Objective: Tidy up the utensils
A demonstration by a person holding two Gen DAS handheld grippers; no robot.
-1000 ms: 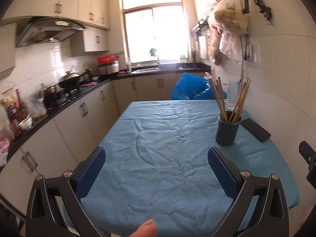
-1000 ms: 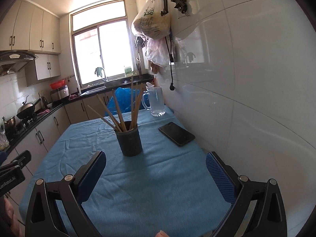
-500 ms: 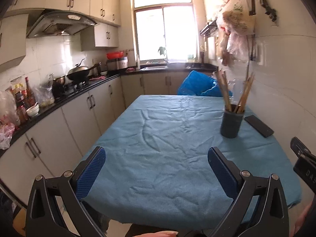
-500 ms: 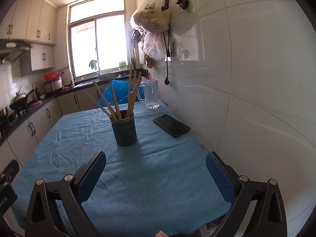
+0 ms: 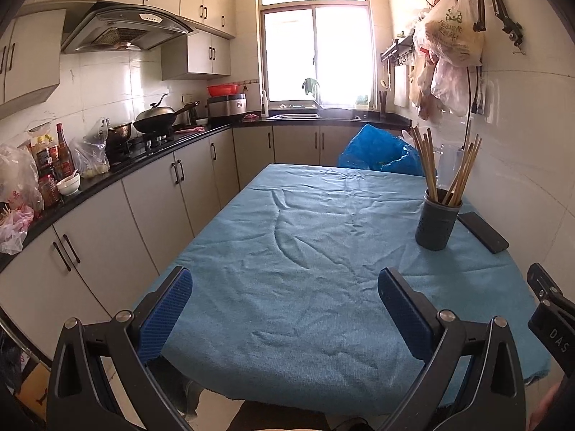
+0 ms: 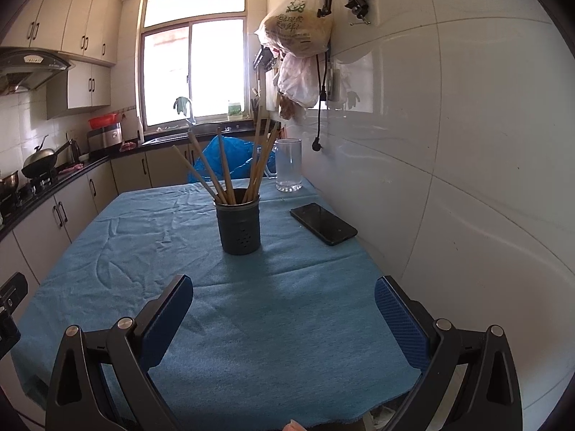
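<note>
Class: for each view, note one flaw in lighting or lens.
Left wrist view: the window is blown out white, and the cabinets bow from fisheye. Right wrist view: glare streaks the wall, and the cup casts a soft shadow toward the camera.

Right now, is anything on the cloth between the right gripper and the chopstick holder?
No. In the right wrist view, only bare blue tablecloth lies between the open right gripper and the chopstick holder. The phone lies off to the right.
</note>
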